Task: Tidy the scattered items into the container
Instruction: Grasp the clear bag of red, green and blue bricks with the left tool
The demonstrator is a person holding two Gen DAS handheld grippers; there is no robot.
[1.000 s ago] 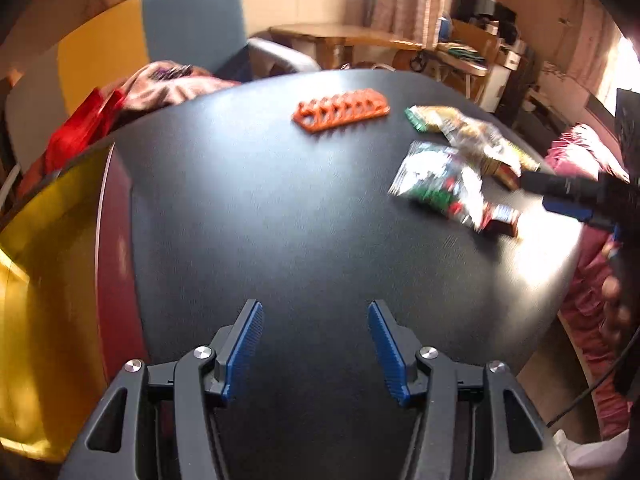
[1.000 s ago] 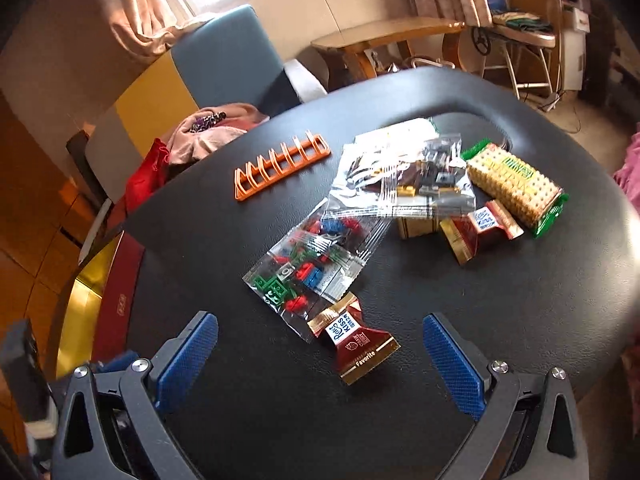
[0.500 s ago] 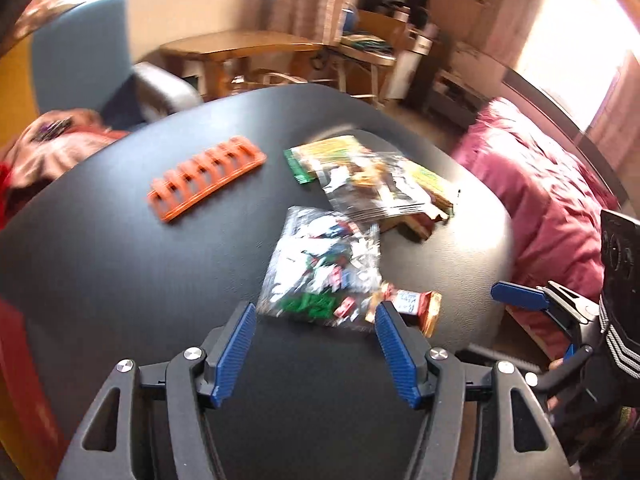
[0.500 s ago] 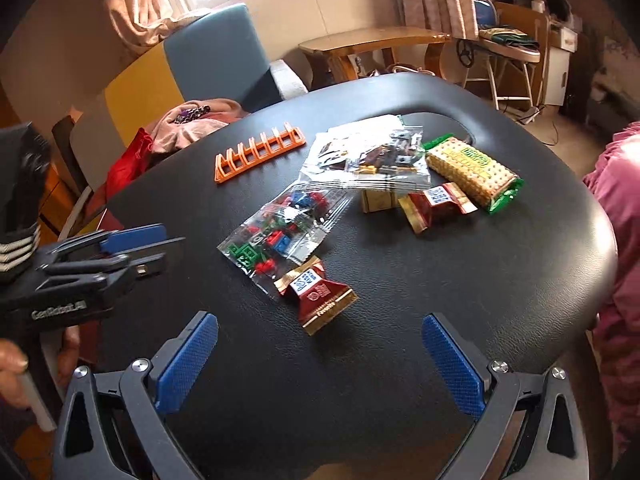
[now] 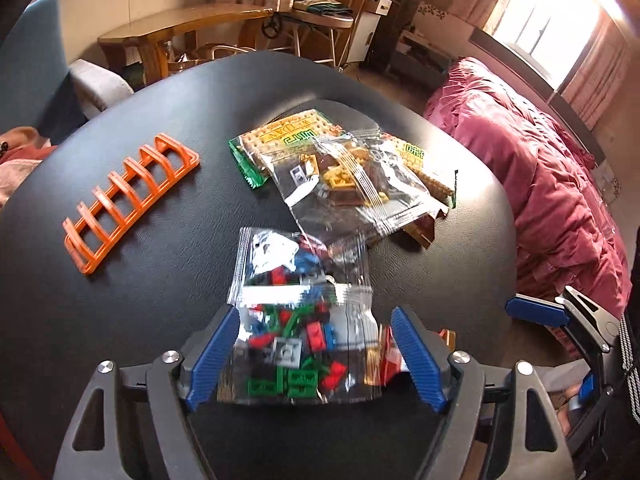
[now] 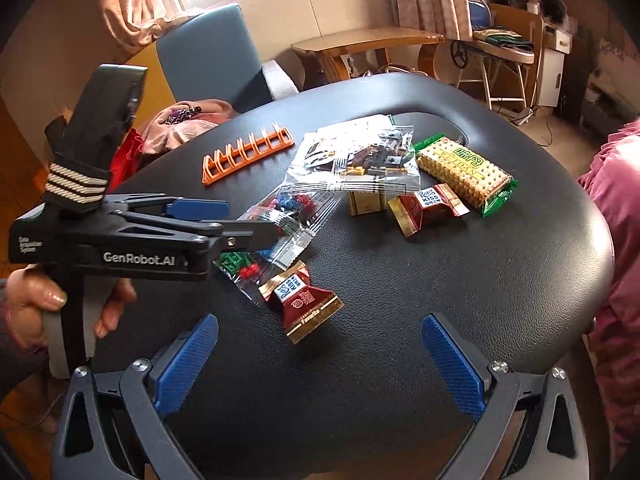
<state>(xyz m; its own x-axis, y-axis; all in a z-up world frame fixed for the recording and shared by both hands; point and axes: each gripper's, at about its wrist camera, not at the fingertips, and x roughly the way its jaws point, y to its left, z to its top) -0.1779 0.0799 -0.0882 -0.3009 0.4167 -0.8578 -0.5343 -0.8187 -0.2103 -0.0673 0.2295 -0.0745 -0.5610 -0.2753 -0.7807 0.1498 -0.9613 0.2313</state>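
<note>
Between the spread fingers of the left claw (image 5: 314, 354), at the near edge of the bench (image 5: 120, 304), lies the clear bag of coloured bricks (image 5: 298, 320), straddled but not yet pinched. A grasp is judged to be in hand; closing on the bag is called for next. The right claw (image 6: 320, 364) is held wide, empty, before a red candy wrapper (image 6: 302, 300). No container is seen.

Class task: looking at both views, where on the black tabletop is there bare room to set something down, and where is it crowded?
Bare: the black tabletop between the right claw and the red chocolate wrapper; also beside the orange plastic rack. Crowded: the centre, where the clear bag of coloured bricks, clear bag of tan bricks and green cracker packet overlap.
</note>
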